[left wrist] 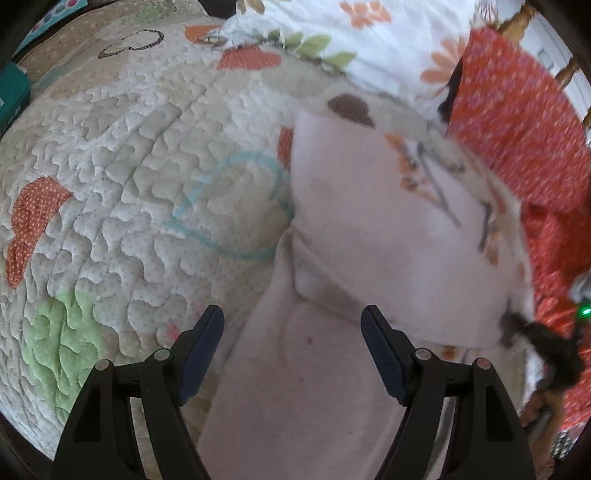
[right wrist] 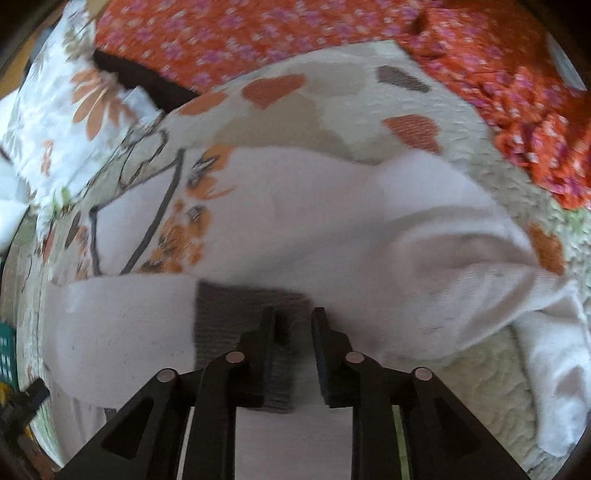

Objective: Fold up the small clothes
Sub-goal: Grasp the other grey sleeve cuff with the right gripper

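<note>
Pale pink knit garment with an orange-and-grey flower print lies on the cream quilted bedspread with orange and green patches, partly doubled over itself; a sleeve or leg piece runs toward the left wrist camera. A red floral-print cloth sits beside it on the far side, and a white flower-print pillow is beyond that.

Left gripper: jaws spread wide, straddling the near strip of pink fabric, holding nothing. Whether the tips touch the cloth I cannot tell.

Right gripper: jaws nearly together, with a narrow gap showing. A dark grey ribbed band of the garment lies at and under the tips. A pinch on it looks likely, but blur prevents confirmation.

Judgement: a fold is in progress.
- Carry the pinched edge low and level over the body so the layer lands flat.
- Let the left jaws pin or pinch the near strip to stop the piece from sliding on the quilt.
- Line up edges before release.

Risk: soft knit bunches if dragged.
</note>
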{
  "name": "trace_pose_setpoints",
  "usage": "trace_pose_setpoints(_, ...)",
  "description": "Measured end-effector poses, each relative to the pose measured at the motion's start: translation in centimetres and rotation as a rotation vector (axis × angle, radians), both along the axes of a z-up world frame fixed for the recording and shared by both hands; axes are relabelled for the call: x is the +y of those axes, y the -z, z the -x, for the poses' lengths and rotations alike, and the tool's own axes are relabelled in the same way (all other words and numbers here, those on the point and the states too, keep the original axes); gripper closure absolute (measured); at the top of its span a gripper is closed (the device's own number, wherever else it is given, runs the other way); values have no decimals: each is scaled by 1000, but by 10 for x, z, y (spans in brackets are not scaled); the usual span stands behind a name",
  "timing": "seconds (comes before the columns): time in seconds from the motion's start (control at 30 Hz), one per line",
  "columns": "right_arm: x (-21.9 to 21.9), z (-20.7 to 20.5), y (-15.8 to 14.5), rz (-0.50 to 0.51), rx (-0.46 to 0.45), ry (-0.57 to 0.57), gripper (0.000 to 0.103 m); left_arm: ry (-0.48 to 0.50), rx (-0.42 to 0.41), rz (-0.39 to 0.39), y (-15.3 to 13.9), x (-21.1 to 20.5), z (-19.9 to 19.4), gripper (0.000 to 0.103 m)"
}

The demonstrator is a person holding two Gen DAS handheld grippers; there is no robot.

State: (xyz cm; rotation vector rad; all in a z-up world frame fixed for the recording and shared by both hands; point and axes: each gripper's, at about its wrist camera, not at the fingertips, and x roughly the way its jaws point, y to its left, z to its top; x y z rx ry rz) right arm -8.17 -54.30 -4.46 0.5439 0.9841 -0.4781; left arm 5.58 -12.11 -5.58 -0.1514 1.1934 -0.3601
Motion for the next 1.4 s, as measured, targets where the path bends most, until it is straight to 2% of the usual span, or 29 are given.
trace_pose_setpoints(0.03,-4,5,-4,15,-1,29,70,5,1,-6,1,0,0,27)
trace_pose_setpoints(0.1,-9,18,-12,37,-31,79,69,13,-9,-13,0,0,3,27)
trace_pose_setpoints(0.17,-10,24,-18,18,-89,84,69,14,-18,-20,-2,0,4,27)
trace_pose_setpoints(0.27,1,26,-21,-75,-202,9,67,14,-18,-18,-2,2,6,27)
trace_pose_setpoints(0.3,7,23,-19,-100,-220,-22,62,14,-16,-19,-2,3,6,27)
trace_pose_setpoints(0.37,21,14,-9,-172,-219,-92,53,17,-13,-27,-1,3,6,27)
trace_pose_setpoints(0.47,29,3,14,-225,-131,-94,52,23,-14,-34,-1,0,4,27)
trace_pose_setpoints(0.57,23,6,14,-189,-125,-60,52,27,-12,-43,0,-1,4,25)
trace_pose_setpoints(0.6,21,8,10,-137,-103,-39,52,28,-11,-46,0,-1,4,25)
trace_pose_setpoints(0.67,20,15,5,-21,-55,4,43,33,-18,-59,0,-4,5,24)
trace_pose_setpoints(0.7,17,18,4,7,-43,20,42,36,-26,-71,0,-6,6,24)
trace_pose_setpoints(0.83,2,38,-3,-40,-96,62,42,49,-65,-68,-8,-14,14,24)
trace_pose_setpoints(0.97,-10,73,-38,14,-172,108,42,55,-107,-50,-20,-20,22,24)
trace_pose_setpoints(1.1,-51,125,-80,-18,-242,175,42,73,-111,-11,-28,-26,26,24)
trace_pose_setpoints(1.2,-84,167,-103,12,-214,243,39,80,-126,2,-33,-28,29,24)
trace_pose_setpoints(1.27,-107,196,-109,25,-150,274,34,75,-127,11,-34,-27,30,24)
trace_pose_setpoints(1.4,-132,231,-86,2,13,271,34,61,-91,42,-30,-20,31,24)
